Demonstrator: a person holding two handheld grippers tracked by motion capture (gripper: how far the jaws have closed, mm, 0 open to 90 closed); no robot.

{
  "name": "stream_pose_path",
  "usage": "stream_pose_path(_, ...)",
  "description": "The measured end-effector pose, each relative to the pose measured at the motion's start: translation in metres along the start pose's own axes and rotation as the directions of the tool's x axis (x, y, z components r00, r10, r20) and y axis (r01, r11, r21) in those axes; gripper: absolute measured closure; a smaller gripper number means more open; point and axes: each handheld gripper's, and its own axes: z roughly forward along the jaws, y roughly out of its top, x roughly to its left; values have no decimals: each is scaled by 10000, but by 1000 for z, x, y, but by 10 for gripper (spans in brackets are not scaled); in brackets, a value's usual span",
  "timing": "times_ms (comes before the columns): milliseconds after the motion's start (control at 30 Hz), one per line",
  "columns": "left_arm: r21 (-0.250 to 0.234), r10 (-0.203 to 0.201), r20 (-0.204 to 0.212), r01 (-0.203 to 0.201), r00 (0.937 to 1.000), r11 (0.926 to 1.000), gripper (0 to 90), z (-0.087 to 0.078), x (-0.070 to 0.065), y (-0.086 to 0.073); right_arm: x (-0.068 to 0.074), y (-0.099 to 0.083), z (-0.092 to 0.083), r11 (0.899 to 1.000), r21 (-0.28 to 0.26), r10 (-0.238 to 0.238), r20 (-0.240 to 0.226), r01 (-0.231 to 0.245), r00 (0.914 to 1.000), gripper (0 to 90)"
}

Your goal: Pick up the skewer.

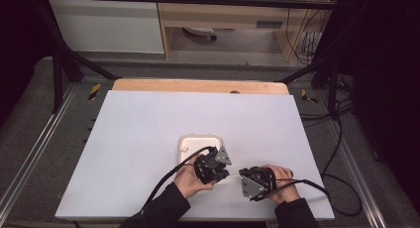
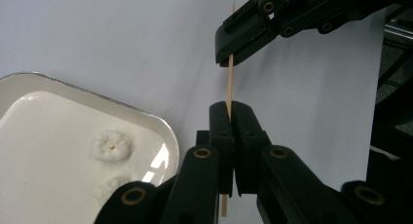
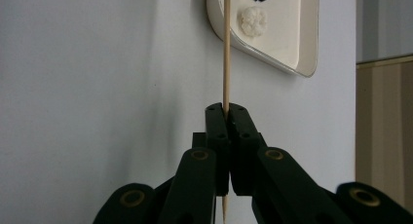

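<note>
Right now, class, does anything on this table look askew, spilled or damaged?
Nothing stands out. The wooden skewer is straight and unbroken, clamped by both grippers, left and right. The white pieces sit inside the tray.

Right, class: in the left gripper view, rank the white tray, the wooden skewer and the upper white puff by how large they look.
1. White tray, cut off by the frame.
2. Wooden skewer: long but very thin.
3. Upper white puff.
Nearness to the camera makes true sizes unsure.

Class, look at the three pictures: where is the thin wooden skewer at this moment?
The wooden skewer is clamped between both claws, the left claw and the right claw, just above the white table, on the near side of the white tray.
</note>
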Motion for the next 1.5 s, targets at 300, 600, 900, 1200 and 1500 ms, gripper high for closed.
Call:
stream_pose_path(300,746,35,-167,-23,9999,9972,689,-12,8,4,0,0,0,9990,440,-92,-80,95,9999,892)
stream_pose_path(600,2181,518,318,-575,9982,9742,740,5,6,7,-2,4,0,9975,519,-469,-120,475,9988,892)
stream_pose_path(900,2455,862,246,-896,9960,9652,875,12,0,8,-2,6,0,9972,496,-552,-162,559,9983,892)
stream_pose_path(1200,2646,924,86,-913,9957,9600,884,16,-3,8,-1,7,-1,9963,539,-653,-188,662,9977,892)
stream_pose_path(1500,2486,1040,-133,-974,9945,9637,887,14,-4,7,-3,6,-3,9977,539,-392,-144,399,9991,877)
